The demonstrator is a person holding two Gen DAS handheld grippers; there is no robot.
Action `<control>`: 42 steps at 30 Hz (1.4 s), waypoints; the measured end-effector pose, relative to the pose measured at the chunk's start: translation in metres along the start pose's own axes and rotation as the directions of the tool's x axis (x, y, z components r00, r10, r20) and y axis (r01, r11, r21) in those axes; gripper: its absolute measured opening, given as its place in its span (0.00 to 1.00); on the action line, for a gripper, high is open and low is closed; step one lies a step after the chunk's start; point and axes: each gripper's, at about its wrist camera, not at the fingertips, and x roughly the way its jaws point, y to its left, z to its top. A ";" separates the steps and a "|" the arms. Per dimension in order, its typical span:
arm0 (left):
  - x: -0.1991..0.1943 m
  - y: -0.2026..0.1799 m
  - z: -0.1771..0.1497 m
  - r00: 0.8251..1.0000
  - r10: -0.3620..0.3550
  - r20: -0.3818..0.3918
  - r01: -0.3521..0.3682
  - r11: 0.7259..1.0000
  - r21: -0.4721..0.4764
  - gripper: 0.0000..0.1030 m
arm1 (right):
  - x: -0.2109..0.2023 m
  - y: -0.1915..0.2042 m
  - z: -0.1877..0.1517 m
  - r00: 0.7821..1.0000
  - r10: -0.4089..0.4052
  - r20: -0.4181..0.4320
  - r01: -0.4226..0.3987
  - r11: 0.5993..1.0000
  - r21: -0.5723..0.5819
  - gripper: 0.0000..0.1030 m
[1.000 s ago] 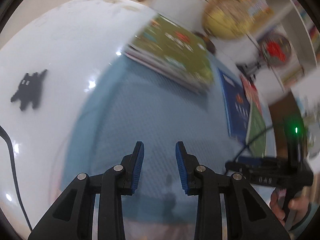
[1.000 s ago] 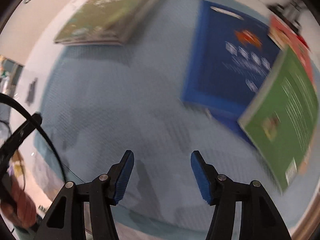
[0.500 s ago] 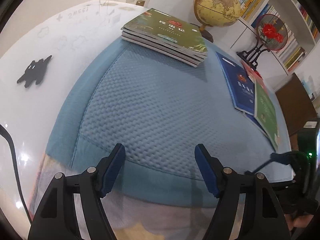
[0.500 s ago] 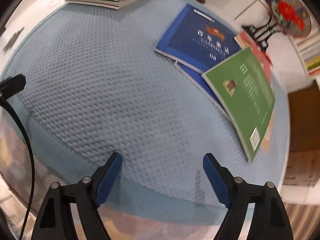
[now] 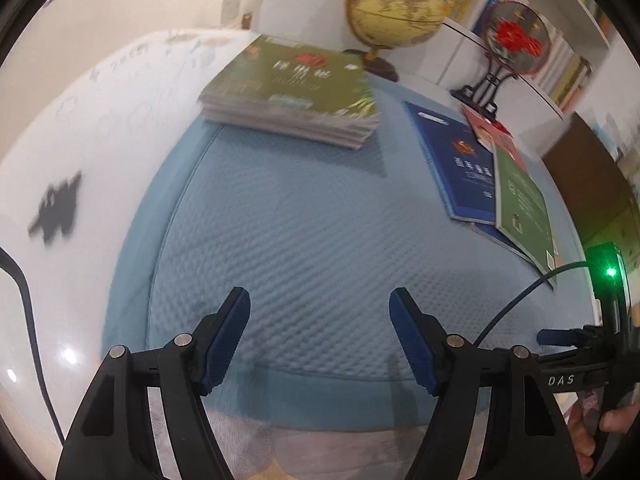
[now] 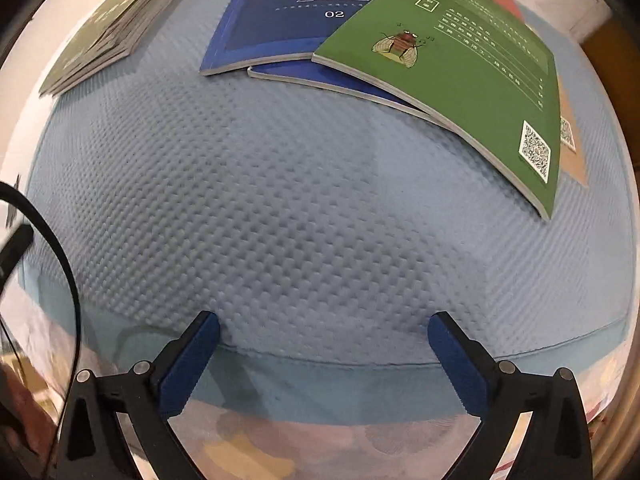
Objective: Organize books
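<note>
A stack of olive-green books point(image 5: 292, 92) point(image 6: 100, 28) lies at the far left of a light blue textured mat point(image 5: 304, 232) point(image 6: 300, 200). To the right, loose books overlap: a dark blue book point(image 5: 456, 160) point(image 6: 296, 12), a second blue one beneath it, a green book point(image 5: 520, 204) point(image 6: 452, 64) on top, and a red one point(image 5: 488, 128) behind. My left gripper point(image 5: 320, 304) hangs open over the mat's near edge, nothing between its fingers. My right gripper point(image 6: 324, 328) points down at the near edge, its jaws opening wide and empty.
A globe point(image 5: 396, 0) and a round red-flowered fan on a black stand point(image 5: 508, 48) sit behind the mat, with bookshelves point(image 5: 568, 56) beyond. The white table point(image 5: 80, 128) extends left with a black sticker point(image 5: 56, 212). A hand holds the other gripper's handle point(image 5: 600, 360) at right.
Both grippers have opened wider. The left view has pulled back toward the mat's near edge. The right gripper has shifted so the loose blue and green books loom closer.
</note>
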 end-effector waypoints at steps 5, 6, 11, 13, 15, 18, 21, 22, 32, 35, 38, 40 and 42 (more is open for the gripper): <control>-0.008 -0.041 0.020 1.000 -0.023 -0.003 0.023 0.996 0.088 0.68 | -0.026 -0.043 -0.003 0.995 0.071 0.070 -0.075 0.996 0.057 0.98; -0.008 -0.054 0.025 0.999 -0.035 -0.005 0.035 0.993 0.109 0.68 | -0.033 -0.056 -0.001 0.992 0.081 0.097 -0.089 0.993 0.081 0.98; 0.007 -0.124 0.053 0.987 -0.157 -0.025 0.159 0.972 0.170 0.68 | -0.061 -0.139 0.015 0.961 0.089 0.262 -0.142 0.972 0.189 0.98; 0.029 -0.155 0.070 0.980 -0.192 -0.052 0.198 0.965 0.171 0.68 | -0.065 -0.168 0.027 0.944 0.096 0.316 -0.172 0.960 0.222 0.91; 0.049 -0.176 0.086 0.972 -0.223 -0.068 0.232 0.958 0.167 0.67 | -0.065 -0.189 0.032 0.932 0.126 0.341 -0.216 0.946 0.240 0.68; 0.084 -0.205 0.107 0.976 -0.203 -0.081 0.213 0.965 0.153 0.61 | -0.062 -0.208 0.048 0.923 0.183 0.338 -0.274 0.930 0.245 0.55; 0.113 -0.225 0.117 0.991 -0.108 -0.082 0.121 0.978 0.169 0.54 | -0.043 -0.225 0.063 0.914 0.261 0.311 -0.339 0.911 0.234 0.51; 0.121 -0.229 0.118 0.992 -0.093 -0.089 0.108 0.979 0.174 0.50 | -0.038 -0.224 0.068 0.908 0.286 0.305 -0.360 0.906 0.223 0.50; 0.132 -0.253 0.078 0.972 -0.083 -0.220 0.120 0.980 0.160 0.46 | -0.024 -0.216 0.076 0.896 0.347 0.279 -0.373 0.927 0.044 0.47; 0.115 -0.256 0.049 0.954 -0.135 -0.269 0.176 0.975 0.135 0.46 | -0.024 -0.230 0.059 0.898 0.363 0.251 -0.377 0.926 0.009 0.47; 0.101 -0.259 0.015 0.932 -0.183 -0.314 0.228 0.967 0.114 0.45 | -0.022 -0.244 0.035 0.904 0.384 0.185 -0.385 0.922 -0.034 0.48; 0.094 -0.260 -0.002 0.936 -0.168 -0.309 0.209 0.972 0.105 0.45 | -0.017 -0.253 0.019 0.900 0.408 0.150 -0.405 0.913 -0.052 0.47; 0.090 -0.258 -0.012 0.941 -0.174 -0.289 0.201 0.978 0.064 0.45 | -0.017 -0.259 0.006 0.900 0.402 0.166 -0.394 0.915 -0.083 0.46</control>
